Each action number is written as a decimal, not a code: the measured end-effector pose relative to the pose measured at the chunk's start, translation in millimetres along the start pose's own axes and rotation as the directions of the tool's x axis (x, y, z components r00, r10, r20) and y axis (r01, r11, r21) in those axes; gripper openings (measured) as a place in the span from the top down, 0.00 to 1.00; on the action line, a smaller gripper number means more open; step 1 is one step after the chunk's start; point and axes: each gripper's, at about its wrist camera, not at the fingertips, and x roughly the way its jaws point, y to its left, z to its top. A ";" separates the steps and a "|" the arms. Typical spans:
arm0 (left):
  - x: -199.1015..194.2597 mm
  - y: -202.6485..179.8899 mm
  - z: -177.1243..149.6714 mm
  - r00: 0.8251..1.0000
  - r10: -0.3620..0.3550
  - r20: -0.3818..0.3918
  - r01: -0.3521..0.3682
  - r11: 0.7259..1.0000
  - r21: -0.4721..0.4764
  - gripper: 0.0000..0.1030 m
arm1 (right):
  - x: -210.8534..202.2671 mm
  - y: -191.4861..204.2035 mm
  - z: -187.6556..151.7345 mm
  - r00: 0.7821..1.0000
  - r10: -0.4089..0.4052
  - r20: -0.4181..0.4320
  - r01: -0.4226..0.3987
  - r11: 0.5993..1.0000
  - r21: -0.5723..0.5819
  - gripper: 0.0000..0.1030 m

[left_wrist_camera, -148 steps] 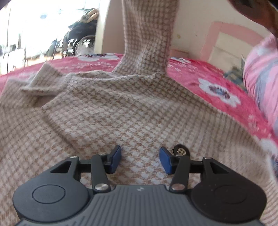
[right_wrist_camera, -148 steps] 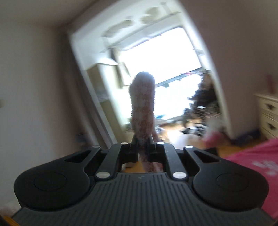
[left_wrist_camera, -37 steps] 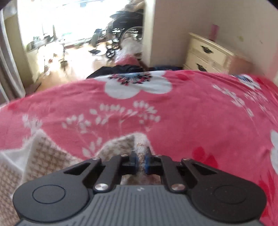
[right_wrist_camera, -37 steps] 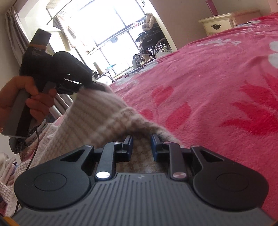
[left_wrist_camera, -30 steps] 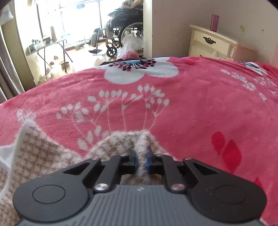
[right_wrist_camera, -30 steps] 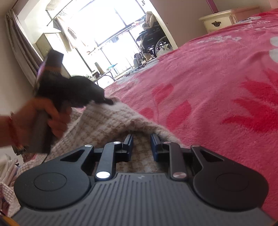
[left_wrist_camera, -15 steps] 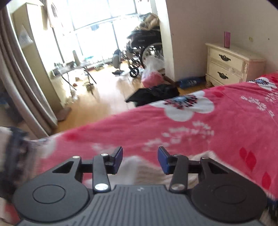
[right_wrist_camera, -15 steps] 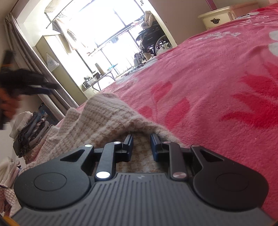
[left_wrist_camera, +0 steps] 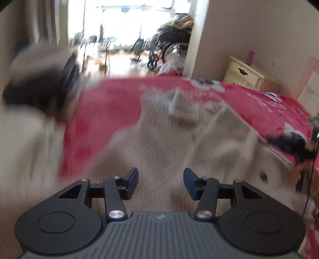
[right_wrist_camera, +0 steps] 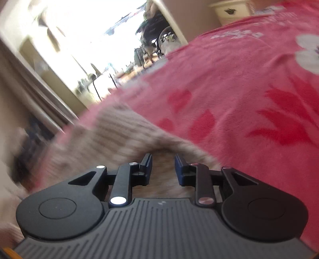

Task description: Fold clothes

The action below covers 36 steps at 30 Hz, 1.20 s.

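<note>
Knitwear point(left_wrist_camera: 179, 135) lies released beneath both just-opening claws, left point(left_wrist_camera: 160, 180) and right point(right_wrist_camera: 163, 168).

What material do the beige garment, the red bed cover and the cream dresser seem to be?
Garment: probably knitted wool or acrylic; ribbed edge, fuzzy small-check weave.
Bed cover: likely plush fleece; soft matte nap, printed flowers.
Dresser: apparently painted wood; cream finish, dark metal-looking handles.

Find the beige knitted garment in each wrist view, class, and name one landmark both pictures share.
Left wrist view: the beige knitted garment fills the centre, spread on the red floral blanket beyond the gripper's fingers.
Right wrist view: it lies lower left of centre, running in between the fingers.
Shared landmark: the cream drawer unit against the wall.
</note>
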 end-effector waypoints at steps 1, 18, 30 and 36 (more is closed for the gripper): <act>-8.4 6.7 -18.6 1.000 -0.002 -0.011 0.002 1.000 -0.031 0.50 | -14.0 11.0 -1.0 0.999 0.036 0.008 -0.036 0.999 0.014 0.76; -168.7 154.4 -118.4 0.925 0.329 0.191 -0.204 0.853 -0.481 0.26 | 34.5 236.4 -163.9 0.941 0.010 -0.339 -0.251 0.690 -0.679 0.57; -176.3 200.9 -125.7 0.888 0.341 0.307 -0.026 0.705 -0.709 0.90 | 34.8 226.2 -171.5 0.949 0.017 -0.314 -0.230 0.718 -0.656 0.53; -203.3 169.7 -101.0 0.834 0.381 0.398 -0.057 0.778 -0.626 0.90 | 33.6 224.6 -171.4 0.951 0.024 -0.309 -0.227 0.731 -0.643 0.53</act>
